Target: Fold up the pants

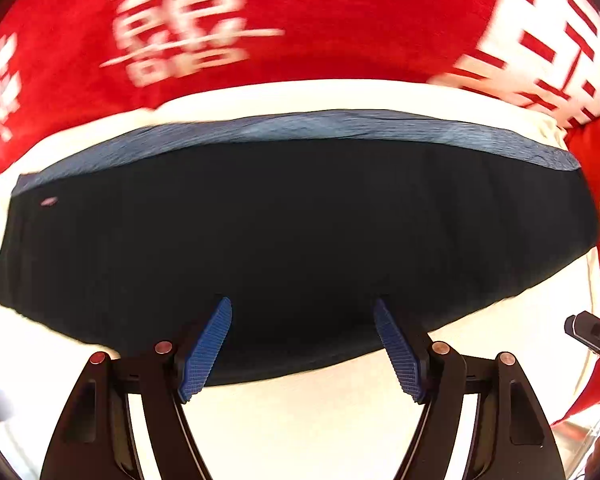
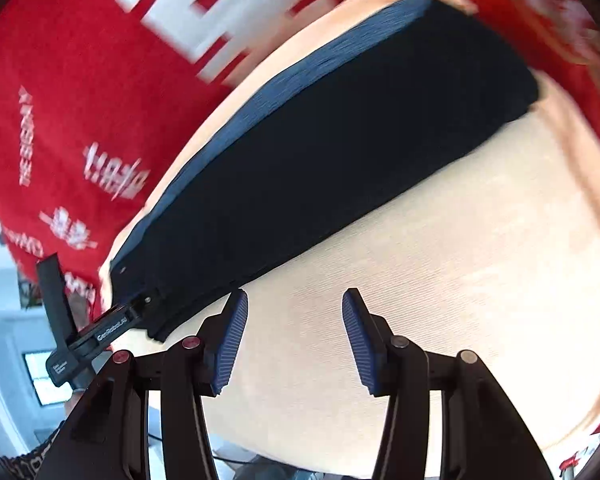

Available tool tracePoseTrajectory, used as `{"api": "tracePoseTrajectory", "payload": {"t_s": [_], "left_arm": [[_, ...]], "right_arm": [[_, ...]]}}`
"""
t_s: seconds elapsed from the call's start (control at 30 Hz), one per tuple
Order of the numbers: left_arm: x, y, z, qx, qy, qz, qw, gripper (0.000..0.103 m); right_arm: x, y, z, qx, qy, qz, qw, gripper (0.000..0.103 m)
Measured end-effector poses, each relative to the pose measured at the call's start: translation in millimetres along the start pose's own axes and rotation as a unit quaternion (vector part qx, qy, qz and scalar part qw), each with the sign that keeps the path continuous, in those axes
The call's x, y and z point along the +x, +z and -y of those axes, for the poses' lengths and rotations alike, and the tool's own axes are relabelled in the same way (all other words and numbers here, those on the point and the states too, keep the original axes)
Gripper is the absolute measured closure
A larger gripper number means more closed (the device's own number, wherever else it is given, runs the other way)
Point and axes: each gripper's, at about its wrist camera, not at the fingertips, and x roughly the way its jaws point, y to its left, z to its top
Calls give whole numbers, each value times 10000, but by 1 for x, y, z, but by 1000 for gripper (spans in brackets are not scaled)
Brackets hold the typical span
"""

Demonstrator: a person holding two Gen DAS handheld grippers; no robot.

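Observation:
Dark navy pants [image 1: 292, 224] lie folded in a long flat band on a cream cloth [image 1: 300, 420], with a lighter blue strip along their far edge. My left gripper [image 1: 302, 308] hangs open above the near edge of the pants, nothing between its blue pads. In the right wrist view the pants [image 2: 320, 152] run diagonally from lower left to upper right. My right gripper [image 2: 294, 300] is open over the bare cream cloth [image 2: 440, 280], just beside the near edge of the pants, holding nothing. The left gripper's body [image 2: 84, 340] shows at the lower end of the pants.
A red blanket [image 1: 340, 20] with white characters lies beyond the cream cloth and wraps around its sides [image 2: 80, 100]. The tip of the other gripper [image 1: 592, 336] shows at the right edge. Beyond the cloth's left edge a bright room [image 2: 12, 340] is visible.

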Motion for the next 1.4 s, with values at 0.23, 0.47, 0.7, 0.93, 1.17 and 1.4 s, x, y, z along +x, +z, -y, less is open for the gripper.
{"api": "tracePoseTrajectory", "payload": {"t_s": [0.23,0.47,0.7,0.93,1.17,1.4], "left_arm": [[-11,-23,-140,-320,201,90,9992,28],[-1,-15,-266,-236,641,189,9975,28],[26,-2,-314,-6,712,309,9970,28],[39,-8,-327,198,436,421,9980,25],[40,-29,-341,625,319,499,9963,25],[24,-29,-329,677,538,350,9956,25]], "right_arm": [[73,-65,-110,-416,917,-498,9937,50],[171,-119,-193,-364,1274,-828,9877,49],[195,-122,-195,-1,1252,-509,9908,49],[219,-100,-199,412,1488,-604,9862,95],[193,-129,-205,-45,973,-528,9938,98],[192,-145,-176,164,620,-926,9936,92]]}}
